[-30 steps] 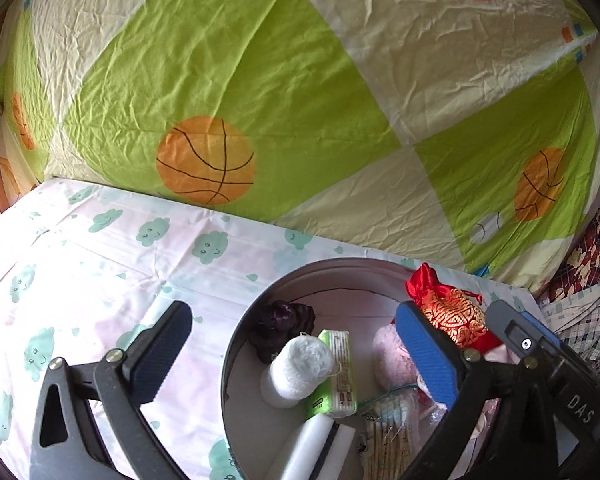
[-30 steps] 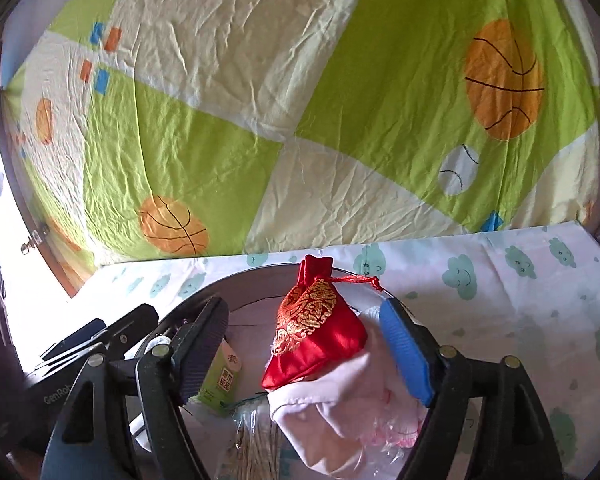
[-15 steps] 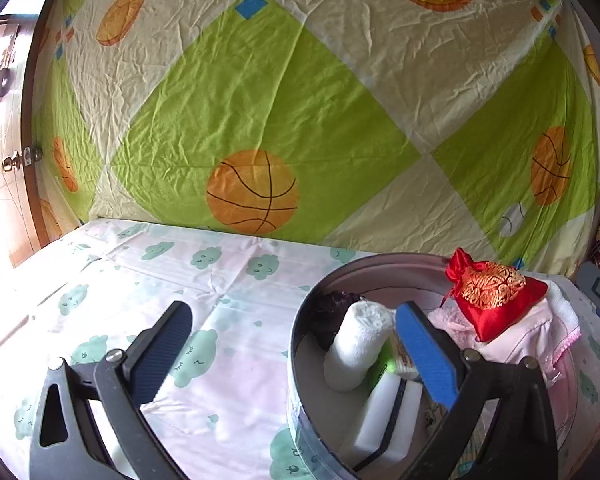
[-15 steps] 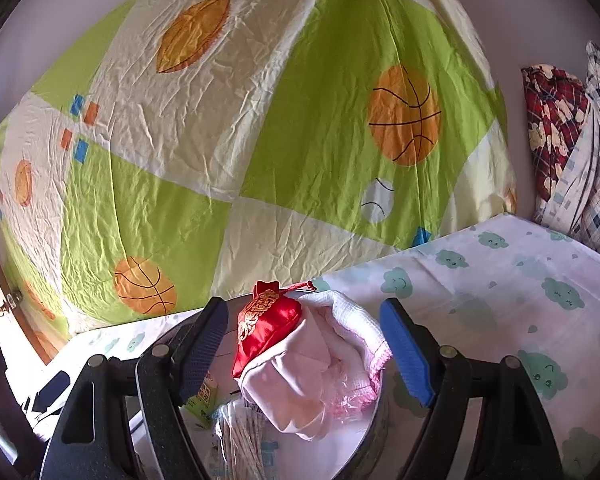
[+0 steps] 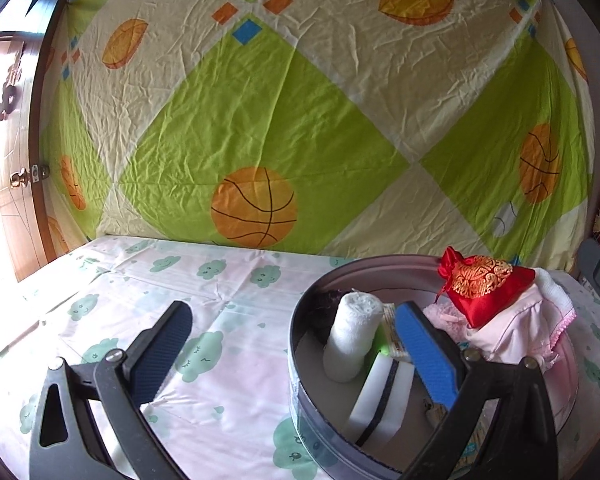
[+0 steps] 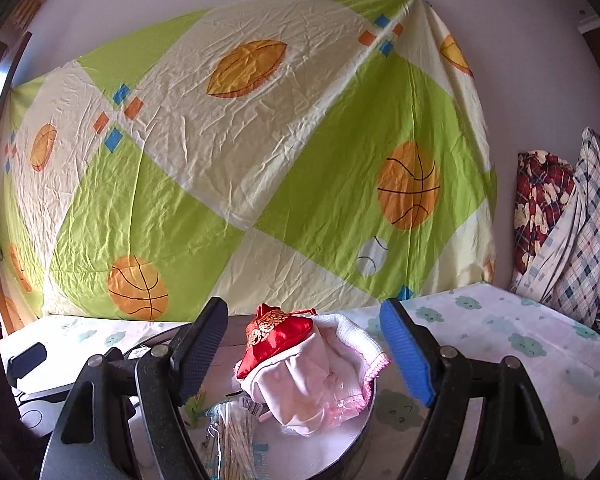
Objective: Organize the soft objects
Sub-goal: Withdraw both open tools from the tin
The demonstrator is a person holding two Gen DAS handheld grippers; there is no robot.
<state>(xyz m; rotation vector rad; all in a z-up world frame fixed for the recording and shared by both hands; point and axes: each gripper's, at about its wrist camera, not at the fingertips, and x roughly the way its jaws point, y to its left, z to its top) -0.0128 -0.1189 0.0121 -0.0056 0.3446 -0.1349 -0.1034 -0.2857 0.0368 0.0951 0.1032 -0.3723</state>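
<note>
Left hand-held gripper (image 5: 296, 354) alone shows rolled towel (image 5: 352, 338), seemingly upright.

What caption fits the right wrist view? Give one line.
Open right gripper facing red pouch atop pink cloth in round tin.

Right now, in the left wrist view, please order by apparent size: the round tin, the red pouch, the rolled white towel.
1. round tin, by far the largest.
2. red pouch.
3. rolled white towel.
Pouch and towel look close in size, so their order is unsure.
</note>
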